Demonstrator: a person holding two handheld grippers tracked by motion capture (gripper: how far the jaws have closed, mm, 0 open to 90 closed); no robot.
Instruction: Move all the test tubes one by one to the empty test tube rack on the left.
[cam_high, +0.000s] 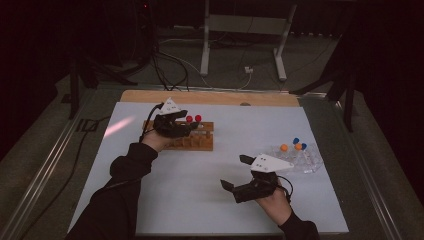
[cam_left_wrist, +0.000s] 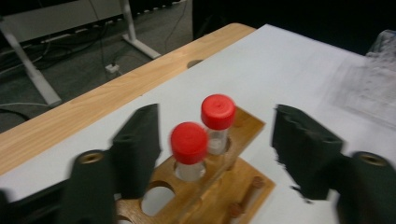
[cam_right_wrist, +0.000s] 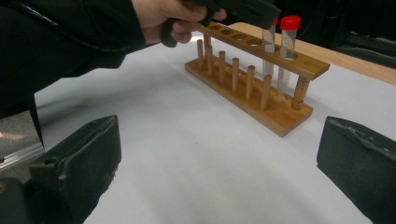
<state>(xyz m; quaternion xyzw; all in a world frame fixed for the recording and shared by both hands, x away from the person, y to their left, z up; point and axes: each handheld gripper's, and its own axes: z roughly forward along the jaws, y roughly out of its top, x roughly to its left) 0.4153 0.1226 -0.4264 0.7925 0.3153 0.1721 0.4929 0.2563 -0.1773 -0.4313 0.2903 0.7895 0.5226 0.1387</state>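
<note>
Left gripper (cam_left_wrist: 217, 149) fingers spread either side of two red-capped tubes (cam_left_wrist: 189, 151) in the wooden rack (cam_left_wrist: 243, 177); right gripper (cam_right_wrist: 219, 172) fingers spread over the worktop (cam_right_wrist: 196, 163), holding nothing.

A wooden table (cam_high: 210, 96) carries a white sheet (cam_high: 210, 195) that covers nearly all of it — only a strip of bare wood shows along the far edge. On the sheet, left of the middle, stands a wooden tube rack (cam_high: 195, 139) with two red-capped tubes (cam_high: 193, 119) upright in it. Well apart, toward the right edge, lies a clear plastic bag (cam_high: 300, 157) of tubes with orange and blue caps.
</note>
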